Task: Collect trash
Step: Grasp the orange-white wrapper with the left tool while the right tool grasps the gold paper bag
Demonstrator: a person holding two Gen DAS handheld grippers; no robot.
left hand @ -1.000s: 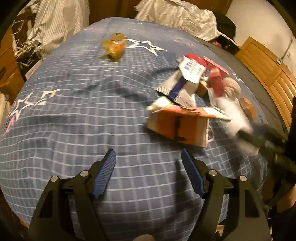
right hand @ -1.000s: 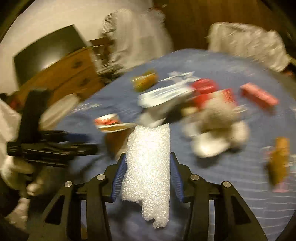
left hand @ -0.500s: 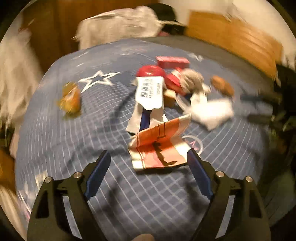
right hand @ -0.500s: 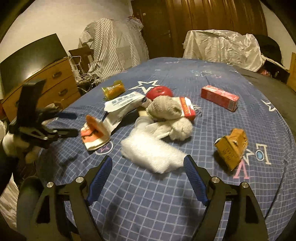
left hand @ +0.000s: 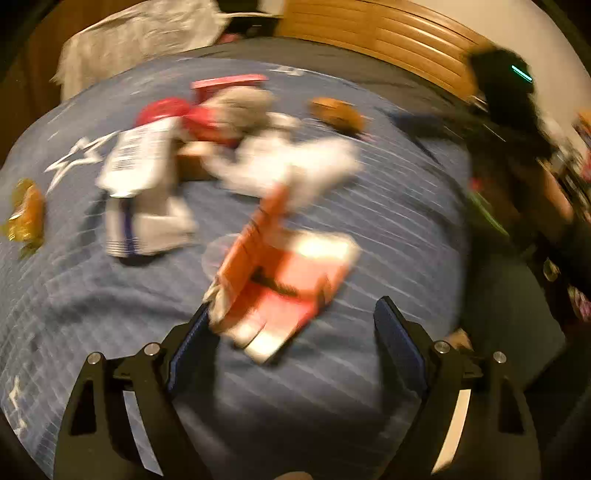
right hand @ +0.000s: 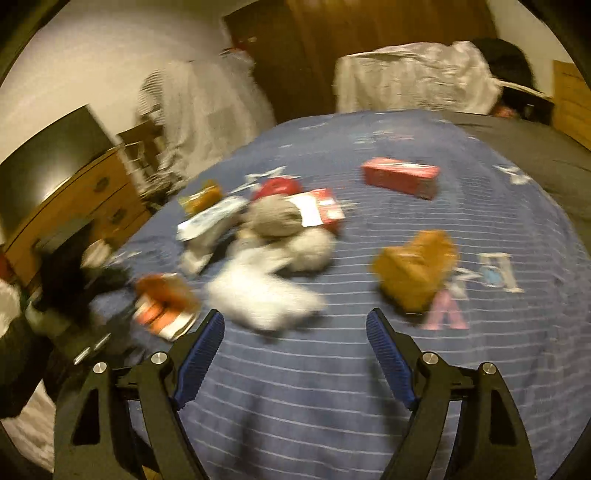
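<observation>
Trash lies piled on a blue checked bedspread [left hand: 332, 387]. My left gripper [left hand: 291, 328] is open, its jaws either side of an orange and white folded carton [left hand: 280, 273], which touches the left finger. Behind lie white foam [left hand: 295, 166], a white labelled packet [left hand: 140, 158] and red packaging [left hand: 207, 122]. My right gripper [right hand: 295, 325] is open and empty, just short of the white foam [right hand: 262, 295]. A brown crumpled carton [right hand: 417, 273] lies to its right, and a red box [right hand: 400, 177] farther back. Both views are blurred.
A yellow wrapper [left hand: 26, 210] lies at the bed's left. A wooden headboard [left hand: 388, 33] and a dresser [right hand: 81, 203] with a dark screen flank the bed. Draped white cloths [right hand: 413, 77] stand behind it. The other hand's gripper [right hand: 70, 266] shows at left.
My right gripper opened and dropped the white foam onto the pile, then drew back. My left gripper swung right and closed in on the orange carton.
</observation>
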